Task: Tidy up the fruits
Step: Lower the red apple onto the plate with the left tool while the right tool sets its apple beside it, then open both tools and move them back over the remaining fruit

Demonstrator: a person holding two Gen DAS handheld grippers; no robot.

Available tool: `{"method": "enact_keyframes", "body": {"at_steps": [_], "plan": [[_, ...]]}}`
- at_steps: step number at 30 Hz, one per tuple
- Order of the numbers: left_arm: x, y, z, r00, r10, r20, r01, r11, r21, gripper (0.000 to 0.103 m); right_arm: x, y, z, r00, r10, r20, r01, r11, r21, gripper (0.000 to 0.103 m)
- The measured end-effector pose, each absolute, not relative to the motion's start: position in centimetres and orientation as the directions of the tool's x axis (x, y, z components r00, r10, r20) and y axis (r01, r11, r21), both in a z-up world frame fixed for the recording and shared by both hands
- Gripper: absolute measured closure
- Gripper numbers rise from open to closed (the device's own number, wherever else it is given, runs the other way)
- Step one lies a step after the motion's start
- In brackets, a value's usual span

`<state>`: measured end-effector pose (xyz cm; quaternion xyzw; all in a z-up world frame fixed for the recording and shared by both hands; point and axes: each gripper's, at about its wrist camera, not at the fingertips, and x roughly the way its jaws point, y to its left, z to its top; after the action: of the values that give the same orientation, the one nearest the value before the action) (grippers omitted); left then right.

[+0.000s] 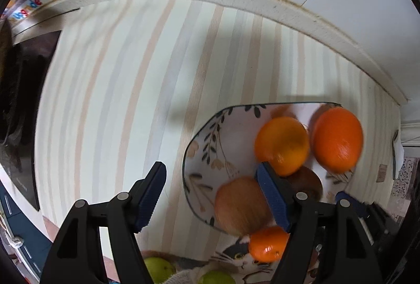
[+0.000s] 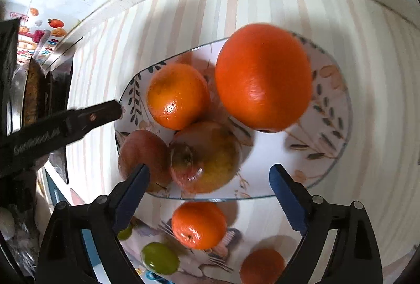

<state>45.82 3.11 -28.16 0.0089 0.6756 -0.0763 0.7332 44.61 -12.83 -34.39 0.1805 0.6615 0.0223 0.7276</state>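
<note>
From the left wrist view, our left gripper hangs wide open and empty above the striped tablecloth, its right finger over the near edge of the leaf-patterned plate. On the plate we see a large orange, a smaller orange, a yellowish apple and a dark brown fruit we cannot name. A small mandarin lies off the plate on a cat-print cloth, near two green fruits.

From the right wrist view, our right gripper is also spread wide, holding nothing, over the plate's near rim. The plate holds the large orange, the smaller orange and two apples, touching in a cluster. The loose mandarin sits just below the rim, with another orange fruit and green ones nearby. We judge the mandarin comes next: straddle it squarely, close gently, and set it in the bare right side of the plate so the pile is not nudged.
</note>
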Motion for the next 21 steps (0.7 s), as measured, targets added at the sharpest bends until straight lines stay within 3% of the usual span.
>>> {"method": "enact_keyframes", "body": {"at_steps": [21], "plan": [[35.0,2.7,-19.4,0.284,-0.104,-0.953,0.134,0.989,-0.068,0.032,37.1,-14.3,-23.9,0.293,0.149,-0.944,0.107,0.976,0.187,0.009]]}}
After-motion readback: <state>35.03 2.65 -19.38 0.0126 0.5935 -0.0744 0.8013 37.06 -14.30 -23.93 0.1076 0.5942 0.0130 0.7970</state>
